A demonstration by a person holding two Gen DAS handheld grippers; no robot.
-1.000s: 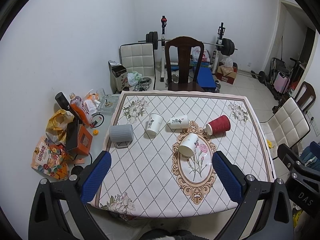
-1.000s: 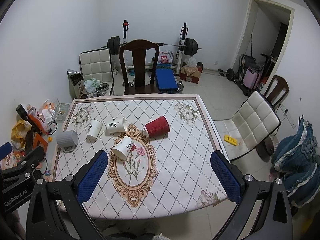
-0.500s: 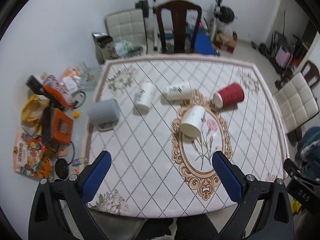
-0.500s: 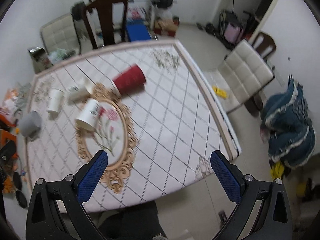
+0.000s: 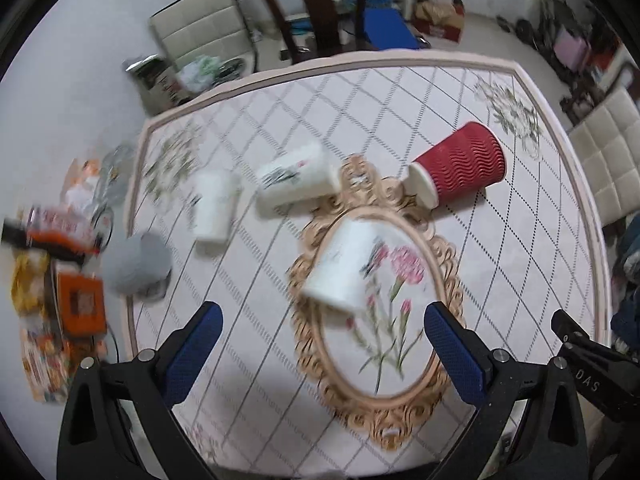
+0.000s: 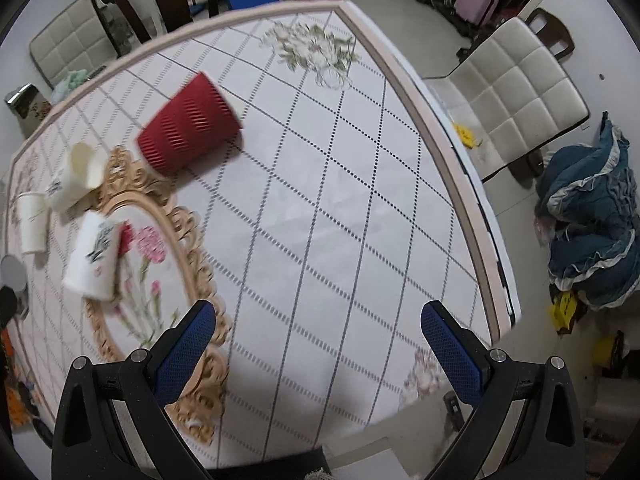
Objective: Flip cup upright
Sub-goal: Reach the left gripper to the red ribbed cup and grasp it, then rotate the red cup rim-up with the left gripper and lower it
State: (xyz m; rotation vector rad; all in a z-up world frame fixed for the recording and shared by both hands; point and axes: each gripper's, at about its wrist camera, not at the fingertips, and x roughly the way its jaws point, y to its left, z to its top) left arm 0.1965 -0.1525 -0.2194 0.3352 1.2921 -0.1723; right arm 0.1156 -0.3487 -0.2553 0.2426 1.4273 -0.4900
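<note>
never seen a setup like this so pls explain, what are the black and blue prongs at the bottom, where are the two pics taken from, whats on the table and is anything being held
The prongs are the fingers of two hand-held grippers; a person carries one in each hand, with no robot arm. Each picture comes from a fisheye camera on a gripper, looking forward along its fingers, hence the curved edges. One shows the left gripper, the other the right gripper. Both are open and hold nothing, hovering above the table. On its flowered cloth lie a red cup on its side, two white cups also tipped over, a third white cup and a grey cup near the left edge. Motion blur hides how those last two stand.
</note>
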